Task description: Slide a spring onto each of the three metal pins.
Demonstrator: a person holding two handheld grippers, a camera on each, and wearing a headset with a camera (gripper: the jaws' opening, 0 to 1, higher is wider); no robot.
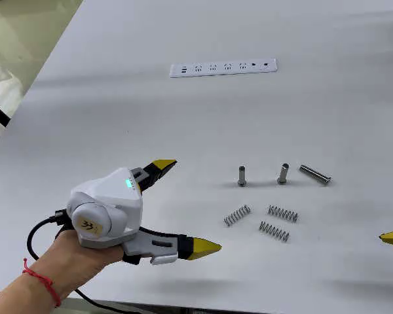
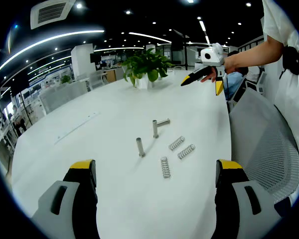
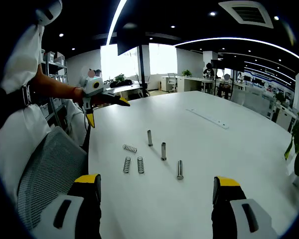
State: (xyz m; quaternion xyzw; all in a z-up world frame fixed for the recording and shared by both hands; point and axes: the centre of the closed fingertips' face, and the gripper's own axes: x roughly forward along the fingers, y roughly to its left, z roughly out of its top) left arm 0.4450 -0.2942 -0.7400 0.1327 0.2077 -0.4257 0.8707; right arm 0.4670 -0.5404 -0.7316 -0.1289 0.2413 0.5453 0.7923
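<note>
Left gripper [image 1: 185,205]: lower left of the head view, in your hand [image 1: 78,258]; jaws spread wide, nothing between them.
Right gripper [image 2: 202,85]: upper right of the left gripper view; you hold it with its jaws parted, empty.
Pins: 3 in a row, right of centre; left pin [image 1: 242,175] and middle pin [image 1: 283,173] upright, right pin [image 1: 314,174] lying flat, all bare.
Springs: 3 lying loose just below the pins; left spring [image 1: 237,214], right spring [image 1: 282,213], lower spring [image 1: 274,231].
Table [image 1: 118,118]: white.
Power strip [image 1: 223,67]: upper centre, well apart from your pins.
</note>
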